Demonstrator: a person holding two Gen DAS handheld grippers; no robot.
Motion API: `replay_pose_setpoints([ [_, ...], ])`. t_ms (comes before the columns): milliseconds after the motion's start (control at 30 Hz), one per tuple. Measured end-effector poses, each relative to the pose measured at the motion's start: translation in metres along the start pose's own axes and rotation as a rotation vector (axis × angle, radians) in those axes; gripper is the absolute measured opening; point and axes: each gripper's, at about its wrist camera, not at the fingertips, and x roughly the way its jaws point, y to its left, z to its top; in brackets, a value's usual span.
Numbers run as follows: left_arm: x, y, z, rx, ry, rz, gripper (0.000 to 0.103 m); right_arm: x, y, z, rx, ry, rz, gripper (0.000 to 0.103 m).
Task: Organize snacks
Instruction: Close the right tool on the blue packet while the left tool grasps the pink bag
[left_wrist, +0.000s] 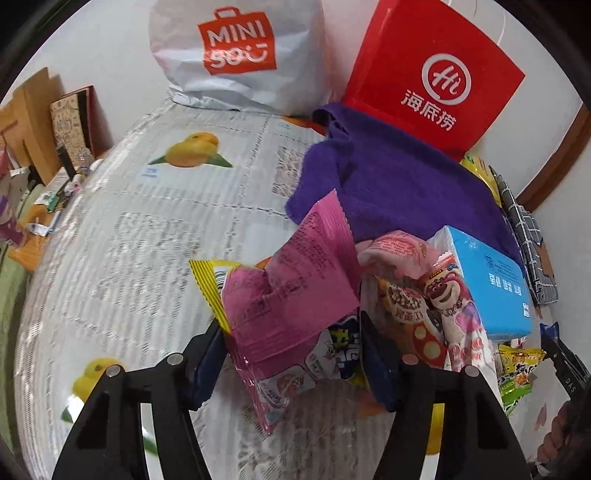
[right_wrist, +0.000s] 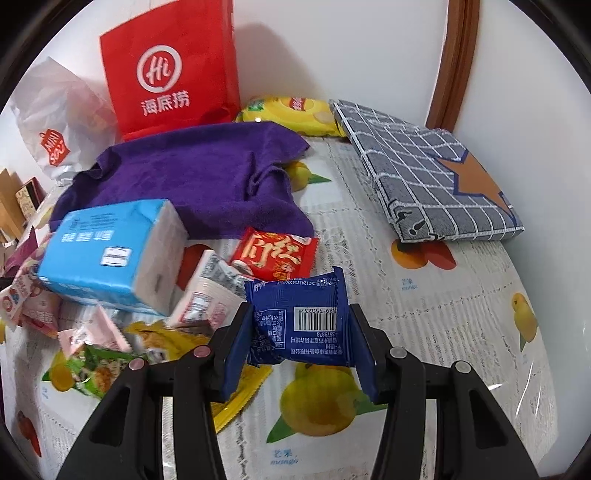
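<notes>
My left gripper (left_wrist: 291, 343) is shut on a pink snack packet (left_wrist: 288, 295) and holds it above the fruit-print tablecloth (left_wrist: 129, 229), at the left edge of a snack pile. My right gripper (right_wrist: 299, 332) is shut on a dark blue snack packet (right_wrist: 301, 321) with a barcode, held a little above the tablecloth (right_wrist: 443, 325). The pile holds a blue tissue pack (right_wrist: 110, 254), a red packet (right_wrist: 275, 254), a pink-and-white packet (right_wrist: 210, 295), green (right_wrist: 99, 369) and yellow (right_wrist: 166, 343) packets, and a bear-print packet (left_wrist: 454, 306).
A purple towel (right_wrist: 192, 177) lies behind the pile. A red paper bag (right_wrist: 170, 70) and a white Miniso bag (left_wrist: 236, 55) stand at the back wall. A yellow chip bag (right_wrist: 291, 114) and a folded grey checked cloth (right_wrist: 424, 166) lie at the back right.
</notes>
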Motion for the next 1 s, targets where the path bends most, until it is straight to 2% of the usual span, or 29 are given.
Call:
replay_pose_setpoints([
  [367,-0.071,-0.009,-0.019,0.020,-0.073,-0.002,0.064,-0.056,0.015,-0.005,-0.010,-0.080,0.067,0.050],
  [767,-0.128,-0.066,-0.035,0.115,-0.120,-0.064,0.064,-0.105,0.031,-0.013,-0.031,-0.136,0.097,0.050],
  [1000,-0.143,-0.097,-0.033,0.169,-0.131,-0.106,0.064,-0.124,0.035,-0.001,-0.036,-0.172,0.110,0.050],
])
